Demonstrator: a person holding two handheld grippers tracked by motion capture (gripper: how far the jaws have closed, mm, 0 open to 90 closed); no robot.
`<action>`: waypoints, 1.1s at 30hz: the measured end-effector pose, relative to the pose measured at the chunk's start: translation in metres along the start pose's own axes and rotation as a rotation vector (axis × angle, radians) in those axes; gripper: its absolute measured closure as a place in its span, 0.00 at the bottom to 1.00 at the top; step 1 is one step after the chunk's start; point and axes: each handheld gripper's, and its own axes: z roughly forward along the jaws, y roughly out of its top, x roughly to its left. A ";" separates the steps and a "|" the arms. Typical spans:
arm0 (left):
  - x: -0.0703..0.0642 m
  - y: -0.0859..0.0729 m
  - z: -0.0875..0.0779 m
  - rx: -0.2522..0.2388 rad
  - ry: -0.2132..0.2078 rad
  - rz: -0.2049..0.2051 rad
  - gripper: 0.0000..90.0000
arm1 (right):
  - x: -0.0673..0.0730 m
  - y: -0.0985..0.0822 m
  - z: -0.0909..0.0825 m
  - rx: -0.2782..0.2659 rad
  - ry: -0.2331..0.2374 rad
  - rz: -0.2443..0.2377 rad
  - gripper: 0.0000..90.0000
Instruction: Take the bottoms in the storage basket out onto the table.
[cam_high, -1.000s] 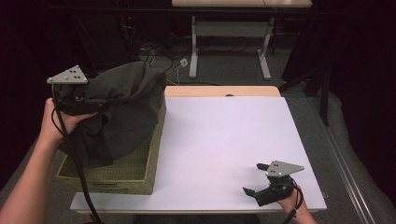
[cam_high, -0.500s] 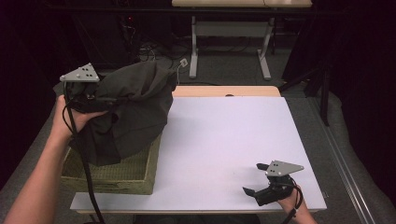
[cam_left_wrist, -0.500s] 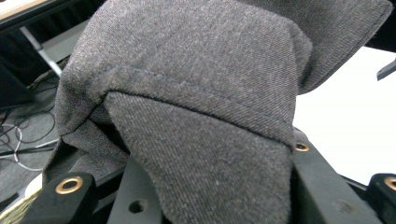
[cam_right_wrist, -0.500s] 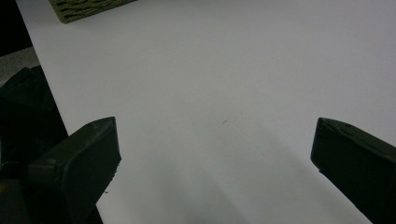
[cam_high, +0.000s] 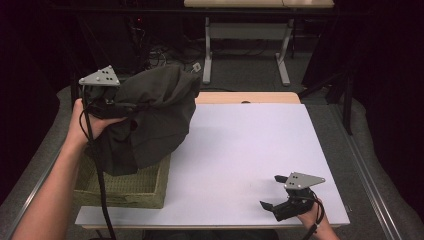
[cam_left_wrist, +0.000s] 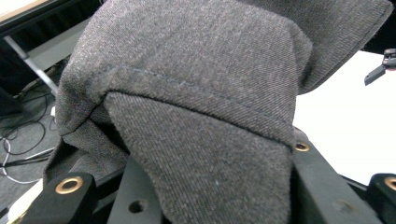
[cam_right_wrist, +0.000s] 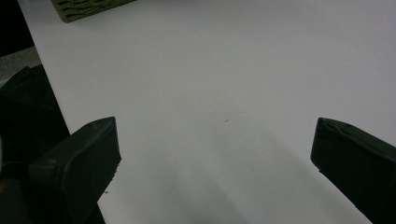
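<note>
Basket: a woven green basket (cam_high: 125, 187) stands at the table's (cam_high: 250, 150) near left corner, its front wall at the near edge.
Basket contents: the lower folds of a dark grey garment (cam_high: 150, 117) hang into it; what lies beneath them is hidden.
Garment: bunched and lifted above the basket's far end, spilling a little over the table's left part.
Left gripper (cam_high: 112, 102): jaws pinching a fold of the garment (cam_left_wrist: 196, 140), cloth packed between them.
Right gripper (cam_high: 275, 192): jaws spread wide with bare white table between them, resting near the table's near right corner.
</note>
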 end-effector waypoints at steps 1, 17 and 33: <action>-0.001 0.001 0.001 -0.001 -0.002 0.002 0.74 | 0.000 -0.001 0.003 -0.037 0.010 0.006 0.01; -0.008 0.017 0.018 -0.001 -0.041 0.034 0.73 | 0.000 -0.001 0.002 -0.030 0.008 0.002 0.01; -0.019 0.033 0.041 0.003 -0.086 0.084 0.73 | 0.000 -0.001 0.002 -0.027 0.012 0.000 0.01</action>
